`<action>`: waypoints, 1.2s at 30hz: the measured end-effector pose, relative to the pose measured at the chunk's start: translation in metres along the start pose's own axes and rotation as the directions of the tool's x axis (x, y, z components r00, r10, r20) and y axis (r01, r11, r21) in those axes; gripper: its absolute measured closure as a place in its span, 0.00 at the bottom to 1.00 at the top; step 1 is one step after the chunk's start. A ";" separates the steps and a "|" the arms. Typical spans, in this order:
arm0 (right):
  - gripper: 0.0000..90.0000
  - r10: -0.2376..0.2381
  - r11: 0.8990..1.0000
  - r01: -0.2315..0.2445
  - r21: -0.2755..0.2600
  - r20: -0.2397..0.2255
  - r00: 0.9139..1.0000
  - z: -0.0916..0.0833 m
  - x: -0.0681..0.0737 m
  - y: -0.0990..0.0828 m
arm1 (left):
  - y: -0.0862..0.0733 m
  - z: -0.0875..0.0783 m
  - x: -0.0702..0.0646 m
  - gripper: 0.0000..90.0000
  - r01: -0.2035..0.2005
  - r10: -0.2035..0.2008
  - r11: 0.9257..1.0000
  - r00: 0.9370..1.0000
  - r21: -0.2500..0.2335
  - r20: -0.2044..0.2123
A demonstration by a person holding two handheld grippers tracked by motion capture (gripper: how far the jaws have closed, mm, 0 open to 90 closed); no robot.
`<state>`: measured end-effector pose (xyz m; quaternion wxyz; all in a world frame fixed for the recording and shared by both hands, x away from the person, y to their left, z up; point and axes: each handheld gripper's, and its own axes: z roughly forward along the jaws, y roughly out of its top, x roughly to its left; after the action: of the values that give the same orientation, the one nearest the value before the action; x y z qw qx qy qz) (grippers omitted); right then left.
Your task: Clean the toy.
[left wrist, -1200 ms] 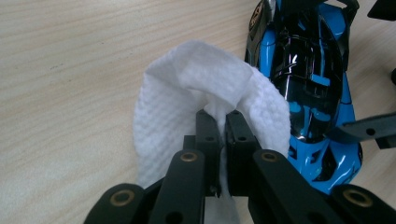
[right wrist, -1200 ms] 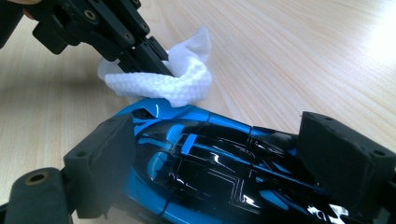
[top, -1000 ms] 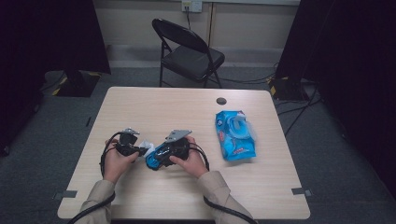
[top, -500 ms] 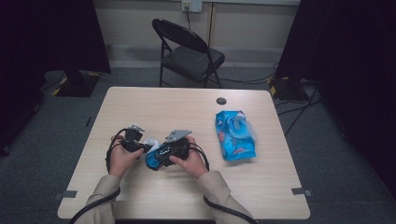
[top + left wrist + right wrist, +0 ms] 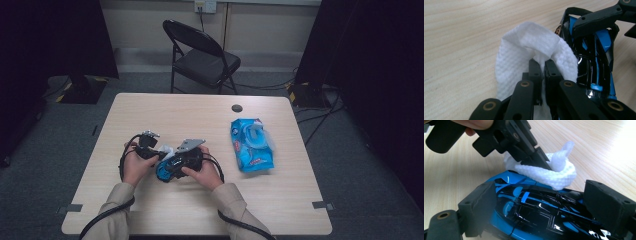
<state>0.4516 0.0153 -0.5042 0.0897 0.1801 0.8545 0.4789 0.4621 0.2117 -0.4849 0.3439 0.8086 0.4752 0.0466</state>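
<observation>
At the table's near edge, the left gripper (image 5: pixel 540 65), clamped on a bunched white wipe (image 5: pixel 534 45), presses it to one end of a blue-and-black toy car (image 5: pixel 534 212), which the right gripper (image 5: pixel 544 207) holds across its sides. The wiping looks under way; next, likely a pass along the bodywork. The wipe pack (image 5: pixel 251 145) lies nearby.

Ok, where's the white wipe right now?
The white wipe is pinched in the left claw, pressed against the end of the blue toy car that the right claw holds, at the table's front left, left of the wipes pack.
</observation>
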 end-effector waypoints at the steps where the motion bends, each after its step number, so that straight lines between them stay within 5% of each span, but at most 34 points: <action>1: 0.13 0.000 1.000 0.000 0.000 0.000 1.000 0.000 0.000 0.000 | 0.001 0.001 0.000 0.96 -0.007 0.007 1.000 1.000 0.004 0.001; 36: 0.13 0.001 1.000 -0.001 -0.001 -0.004 1.000 0.000 -0.001 0.000 | 0.036 0.034 -0.001 0.96 -0.011 0.012 1.000 0.999 -0.016 0.052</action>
<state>0.4525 0.0151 -0.5042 0.0878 0.1793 0.8544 0.4797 0.5017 0.1823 -0.4890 0.3621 0.8095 0.4610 0.0312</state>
